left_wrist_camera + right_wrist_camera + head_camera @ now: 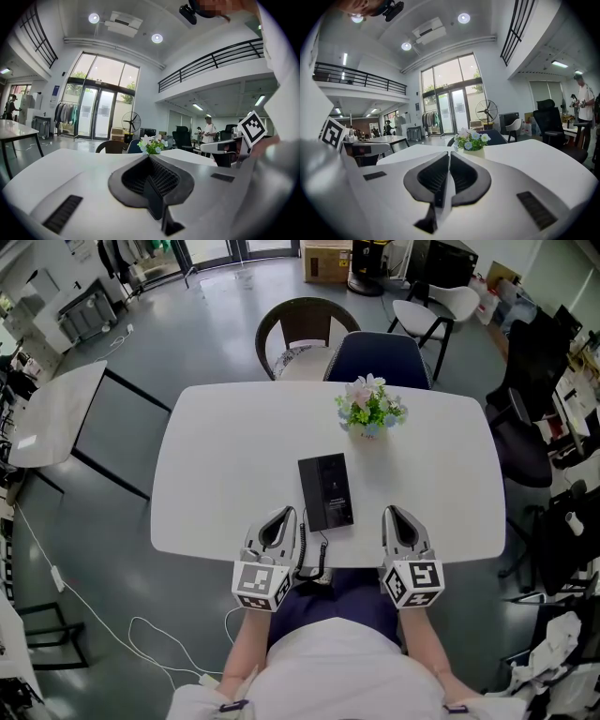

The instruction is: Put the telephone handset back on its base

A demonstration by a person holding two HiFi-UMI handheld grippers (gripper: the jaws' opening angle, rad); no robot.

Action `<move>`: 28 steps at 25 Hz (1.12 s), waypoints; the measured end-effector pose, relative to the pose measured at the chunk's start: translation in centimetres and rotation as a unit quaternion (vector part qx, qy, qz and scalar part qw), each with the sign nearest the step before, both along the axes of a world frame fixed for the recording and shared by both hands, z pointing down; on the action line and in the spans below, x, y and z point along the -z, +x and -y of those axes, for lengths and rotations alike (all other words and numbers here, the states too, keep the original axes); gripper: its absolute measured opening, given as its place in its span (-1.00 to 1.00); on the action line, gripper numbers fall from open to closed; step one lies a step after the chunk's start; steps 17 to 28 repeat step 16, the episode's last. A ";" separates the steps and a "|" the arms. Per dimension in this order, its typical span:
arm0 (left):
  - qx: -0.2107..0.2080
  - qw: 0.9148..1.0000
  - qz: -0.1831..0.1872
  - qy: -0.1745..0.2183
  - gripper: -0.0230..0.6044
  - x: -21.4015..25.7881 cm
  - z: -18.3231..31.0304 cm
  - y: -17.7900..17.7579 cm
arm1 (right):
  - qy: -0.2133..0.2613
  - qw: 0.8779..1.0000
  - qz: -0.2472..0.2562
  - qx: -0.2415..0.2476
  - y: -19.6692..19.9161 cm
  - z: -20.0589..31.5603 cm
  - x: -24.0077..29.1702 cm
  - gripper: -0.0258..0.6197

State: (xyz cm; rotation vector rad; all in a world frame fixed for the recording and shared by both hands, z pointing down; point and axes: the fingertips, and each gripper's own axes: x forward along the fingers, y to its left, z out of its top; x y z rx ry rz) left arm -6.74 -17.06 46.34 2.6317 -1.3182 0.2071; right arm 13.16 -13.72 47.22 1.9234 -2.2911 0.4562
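Telephone (326, 491): a flat black rectangle lying on the white tabletop (216, 465) near its front edge, in front of a small pot of flowers (370, 407), with its coiled black cord (312, 563) hanging over that edge. The left gripper (278, 521) and right gripper (394, 515) sit just beside it, one on each side. Both have their fingers closed on nothing.

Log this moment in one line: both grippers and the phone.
left gripper: shut, empty | right gripper: shut, empty | black rectangular telephone: flat on white rounded table, between grippers
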 end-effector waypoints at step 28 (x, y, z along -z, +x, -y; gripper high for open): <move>-0.050 0.999 -0.011 -0.012 -0.88 -0.5 -1.1 1.5 | -0.006 0.999 -0.010 0.037 -0.9 -0.7 -0.6 -0.80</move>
